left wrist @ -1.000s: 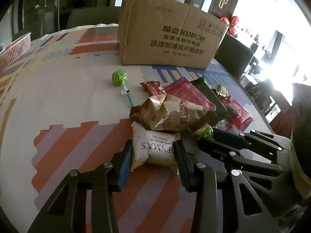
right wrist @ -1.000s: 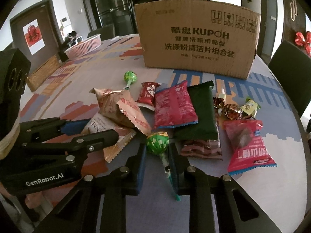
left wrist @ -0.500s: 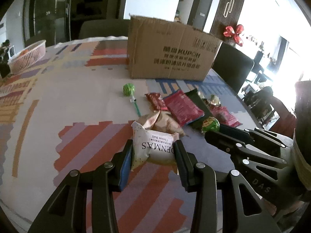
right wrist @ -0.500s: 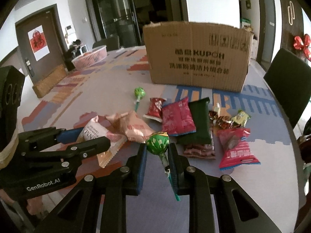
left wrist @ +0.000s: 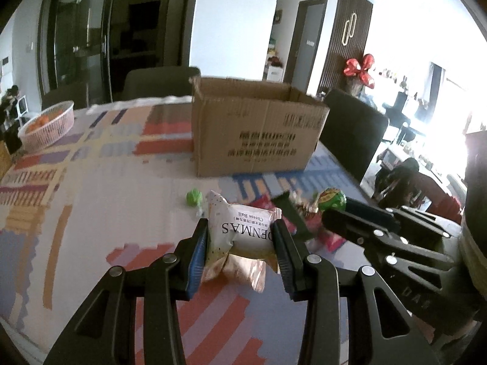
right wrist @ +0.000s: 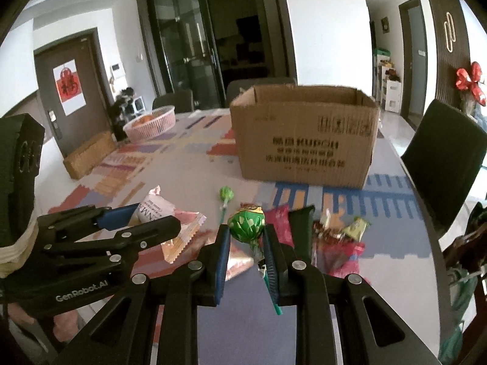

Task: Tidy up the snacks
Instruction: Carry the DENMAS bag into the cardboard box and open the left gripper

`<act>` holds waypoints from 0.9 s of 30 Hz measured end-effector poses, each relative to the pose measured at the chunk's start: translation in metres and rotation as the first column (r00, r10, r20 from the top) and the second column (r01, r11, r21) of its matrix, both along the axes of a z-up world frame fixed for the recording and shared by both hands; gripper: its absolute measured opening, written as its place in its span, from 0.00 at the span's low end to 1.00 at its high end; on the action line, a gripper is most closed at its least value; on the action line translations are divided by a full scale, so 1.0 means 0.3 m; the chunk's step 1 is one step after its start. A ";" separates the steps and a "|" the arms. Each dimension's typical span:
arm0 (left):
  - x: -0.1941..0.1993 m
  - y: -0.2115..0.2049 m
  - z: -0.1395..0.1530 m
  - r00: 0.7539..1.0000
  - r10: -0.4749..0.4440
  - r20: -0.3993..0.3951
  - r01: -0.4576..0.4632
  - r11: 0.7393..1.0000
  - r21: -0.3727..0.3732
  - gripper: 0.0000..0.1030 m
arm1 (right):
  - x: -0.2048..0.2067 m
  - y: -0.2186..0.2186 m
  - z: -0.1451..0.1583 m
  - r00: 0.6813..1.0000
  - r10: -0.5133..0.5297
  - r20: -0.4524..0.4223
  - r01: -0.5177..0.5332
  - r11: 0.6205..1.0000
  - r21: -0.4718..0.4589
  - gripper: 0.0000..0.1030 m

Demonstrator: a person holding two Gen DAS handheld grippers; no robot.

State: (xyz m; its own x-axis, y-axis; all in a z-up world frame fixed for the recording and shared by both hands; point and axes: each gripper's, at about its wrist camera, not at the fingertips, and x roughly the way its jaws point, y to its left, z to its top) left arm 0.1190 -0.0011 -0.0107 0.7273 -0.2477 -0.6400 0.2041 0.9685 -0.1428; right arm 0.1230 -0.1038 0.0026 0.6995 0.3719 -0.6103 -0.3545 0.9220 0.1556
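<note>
My left gripper (left wrist: pixel 240 243) is shut on a white "DENMAS" cheese ball packet (left wrist: pixel 243 234) and holds it above the table. My right gripper (right wrist: pixel 245 245) is shut on a green lollipop (right wrist: pixel 246 228) whose stick hangs down; both show in the left wrist view, the lollipop (left wrist: pixel 331 199) at right. An open cardboard box (right wrist: pixel 304 140) stands farther back on the table; it also shows in the left wrist view (left wrist: pixel 255 130). A second green lollipop (right wrist: pixel 226 195) and a pile of snack packets (right wrist: pixel 331 240) lie on the table below the grippers.
The table has a patterned cloth (left wrist: pixel 91 188). A pink basket of oranges (right wrist: pixel 150 123) stands at the far left, with a wicker tray (right wrist: pixel 88 155) near it. Dark chairs (right wrist: pixel 447 158) stand around the table, one at the right edge.
Both grippers have risen from the table with their snacks, and the view now looks over the box's open top. The brown snack packet stays on the table below.
</note>
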 end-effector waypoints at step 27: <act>0.446 -0.089 0.344 0.973 -0.036 0.228 0.019 0.997 0.075 0.40 | 0.375 -0.073 0.320 0.978 -0.087 0.190 0.080 0.996 0.048 0.23</act>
State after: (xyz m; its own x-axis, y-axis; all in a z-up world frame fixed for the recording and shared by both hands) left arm 0.2528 -0.0278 0.0925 0.8500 -0.2291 -0.4743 0.2499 0.9681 -0.0199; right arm 0.2355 -0.1257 0.0986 0.8317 0.3283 -0.4478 -0.3032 0.9441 0.1291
